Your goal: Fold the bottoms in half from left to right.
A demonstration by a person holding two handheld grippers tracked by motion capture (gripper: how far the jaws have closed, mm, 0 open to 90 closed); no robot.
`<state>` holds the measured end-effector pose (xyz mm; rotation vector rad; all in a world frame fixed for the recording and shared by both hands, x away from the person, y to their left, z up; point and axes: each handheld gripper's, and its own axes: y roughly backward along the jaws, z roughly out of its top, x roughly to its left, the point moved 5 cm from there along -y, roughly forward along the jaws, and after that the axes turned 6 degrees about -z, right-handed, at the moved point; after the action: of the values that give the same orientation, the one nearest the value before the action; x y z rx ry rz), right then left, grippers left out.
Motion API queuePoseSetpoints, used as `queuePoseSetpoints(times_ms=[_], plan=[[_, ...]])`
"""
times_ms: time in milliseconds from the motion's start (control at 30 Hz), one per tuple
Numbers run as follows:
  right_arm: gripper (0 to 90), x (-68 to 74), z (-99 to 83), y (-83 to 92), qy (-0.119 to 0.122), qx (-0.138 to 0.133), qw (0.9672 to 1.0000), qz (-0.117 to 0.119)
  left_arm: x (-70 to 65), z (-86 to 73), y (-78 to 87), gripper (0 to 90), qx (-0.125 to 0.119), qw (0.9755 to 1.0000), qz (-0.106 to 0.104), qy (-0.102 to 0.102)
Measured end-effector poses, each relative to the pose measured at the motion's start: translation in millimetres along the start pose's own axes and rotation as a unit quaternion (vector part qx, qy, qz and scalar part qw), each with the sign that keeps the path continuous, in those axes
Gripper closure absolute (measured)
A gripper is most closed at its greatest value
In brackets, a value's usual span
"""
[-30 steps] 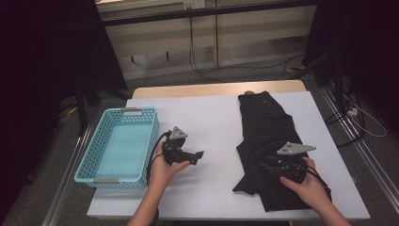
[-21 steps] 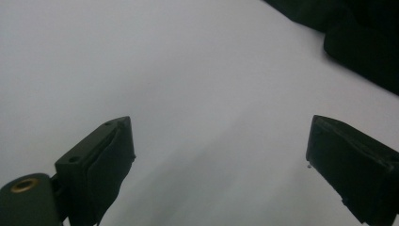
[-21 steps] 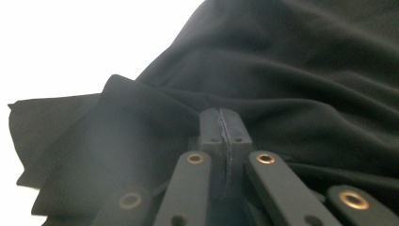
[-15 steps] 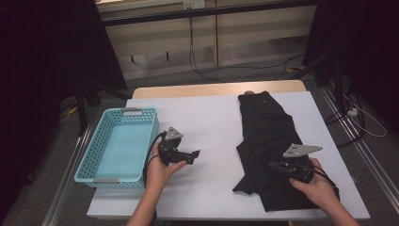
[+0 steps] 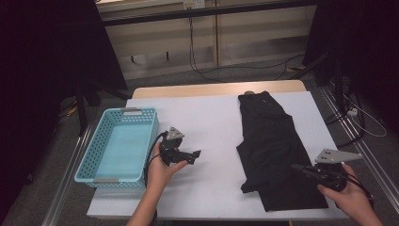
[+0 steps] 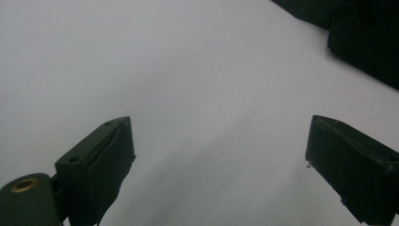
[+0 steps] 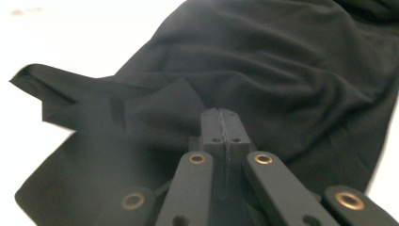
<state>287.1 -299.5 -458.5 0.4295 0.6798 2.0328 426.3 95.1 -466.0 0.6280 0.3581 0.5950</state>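
A black garment (image 5: 268, 141) lies lengthwise on the right half of the white table (image 5: 207, 117). My right gripper (image 5: 295, 166) sits low over its near right part, jaws pressed together. In the right gripper view a fold of the black garment (image 7: 282, 70) rises to the closed tips of my right gripper (image 7: 220, 115), which look pinched on it. My left gripper (image 5: 195, 154) hovers over bare table left of the garment, pointing right. In the left gripper view my left gripper (image 6: 219, 160) stands wide open with nothing between its jaws, and the garment's edge (image 6: 362, 42) lies beyond.
A light blue perforated basket (image 5: 123, 113) with nothing in it stands at the table's left side. A bare strip of wooden tabletop (image 5: 188, 89) runs along the far edge. Cables lie on the floor beyond, and metal rails flank the table.
My right hand has drawn the gripper rightward and a little up, from over the garment's middle to its near right edge. The left hand has stayed put.
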Motion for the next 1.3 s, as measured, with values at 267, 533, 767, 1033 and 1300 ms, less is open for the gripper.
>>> queuePoseSetpoints(times_ms=[267, 533, 767, 1033, 1300], plan=[[90.0, -12.9, -19.1, 26.9, -0.014, -0.001, 0.9997, -0.019, 0.0, 1.2, 0.0, 8.7, -0.002, 1.0000, 0.000, -0.003], [71.3, -6.5, -17.8, 21.7, 0.007, 0.017, 0.9990, -0.042, -0.6, 1.3, -2.8, 8.7, 0.003, 1.0000, -0.001, -0.006], [61.9, 20.6, -11.0, -8.3, 0.024, 0.038, 0.9990, -0.009, -0.2, 1.0, -3.2, 8.8, 0.005, 1.0000, 0.000, -0.008], [89.3, 25.4, -23.4, -13.7, 0.030, 0.061, 0.9977, 0.009, 1.3, -0.2, -3.3, 8.9, 0.005, 1.0000, 0.003, -0.007], [90.0, 14.3, -26.9, 11.9, 0.029, 0.047, 0.9985, 0.004, 0.8, 1.0, -3.9, 9.0, 0.007, 0.9999, 0.002, -0.007]])
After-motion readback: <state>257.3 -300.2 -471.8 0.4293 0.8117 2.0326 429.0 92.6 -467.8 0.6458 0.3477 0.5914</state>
